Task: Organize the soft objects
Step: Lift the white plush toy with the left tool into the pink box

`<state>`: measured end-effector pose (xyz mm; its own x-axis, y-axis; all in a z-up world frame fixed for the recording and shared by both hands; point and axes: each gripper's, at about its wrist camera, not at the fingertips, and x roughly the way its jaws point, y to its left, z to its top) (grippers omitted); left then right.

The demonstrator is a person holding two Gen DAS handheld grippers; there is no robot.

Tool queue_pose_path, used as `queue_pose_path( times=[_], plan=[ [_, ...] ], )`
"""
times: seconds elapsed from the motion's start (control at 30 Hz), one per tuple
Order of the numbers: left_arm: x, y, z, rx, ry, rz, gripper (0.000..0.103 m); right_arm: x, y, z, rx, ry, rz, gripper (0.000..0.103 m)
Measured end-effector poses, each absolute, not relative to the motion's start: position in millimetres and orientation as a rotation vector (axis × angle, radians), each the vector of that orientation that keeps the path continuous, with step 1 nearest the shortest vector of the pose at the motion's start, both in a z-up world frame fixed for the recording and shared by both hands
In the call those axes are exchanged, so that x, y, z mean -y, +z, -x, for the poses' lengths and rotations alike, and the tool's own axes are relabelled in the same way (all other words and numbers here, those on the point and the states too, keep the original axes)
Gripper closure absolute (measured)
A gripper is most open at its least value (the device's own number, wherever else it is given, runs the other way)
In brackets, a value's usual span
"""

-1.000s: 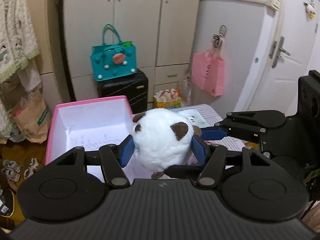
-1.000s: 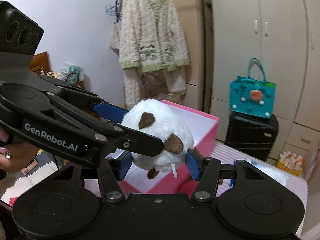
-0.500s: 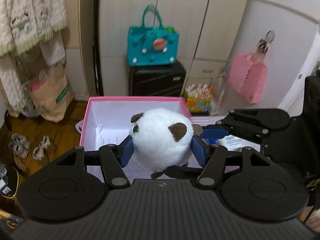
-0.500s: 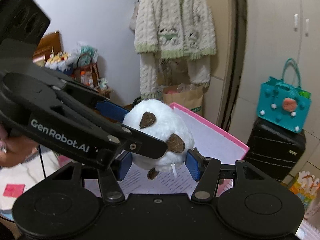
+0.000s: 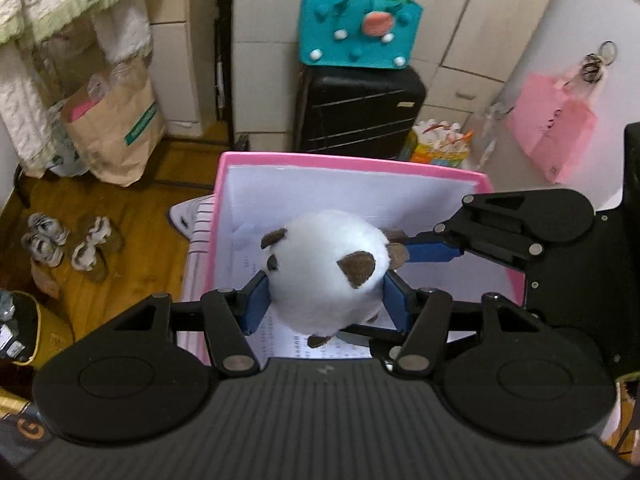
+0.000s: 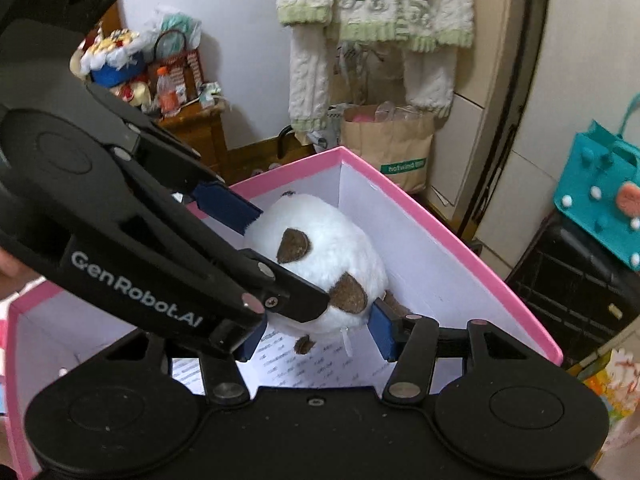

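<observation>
Plush toy, white and round with brown patches, held up over the open pink box; not yet resting on the printed paper lining the bottom, as far as the views show

Left gripper: blue pads pressed into the toy's two flanks, fur bulging round them — closed on it. Right gripper: comes in crosswise, its pads set on the other pair of sides, also closed on the toy. Both have equal claim; neither is nearer

Key relation: toy sits straight ahead of each gripper, between the fingers, and the box floor lies directly beneath. In the right wrist view the toy hangs inside the box walls, toward the far corner

Toy is near-spherical, no real long axis, so orientation matters little for setting down

Judgement: placing step, nearly done. Next call is a short drop, then both grips released; fur may cling to pads on release
</observation>
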<state>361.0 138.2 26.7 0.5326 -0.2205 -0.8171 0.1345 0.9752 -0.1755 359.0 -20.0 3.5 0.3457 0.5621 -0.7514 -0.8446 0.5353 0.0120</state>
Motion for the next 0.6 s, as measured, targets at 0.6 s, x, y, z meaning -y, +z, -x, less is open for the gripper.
queue_pose_path(
  times=[0.6],
  plan=[
    [-128,22,-365,-0.971,-0.064,-0.018,0.062,10,-2,-370,-0.756,0.881,0.559,0.039]
  ],
)
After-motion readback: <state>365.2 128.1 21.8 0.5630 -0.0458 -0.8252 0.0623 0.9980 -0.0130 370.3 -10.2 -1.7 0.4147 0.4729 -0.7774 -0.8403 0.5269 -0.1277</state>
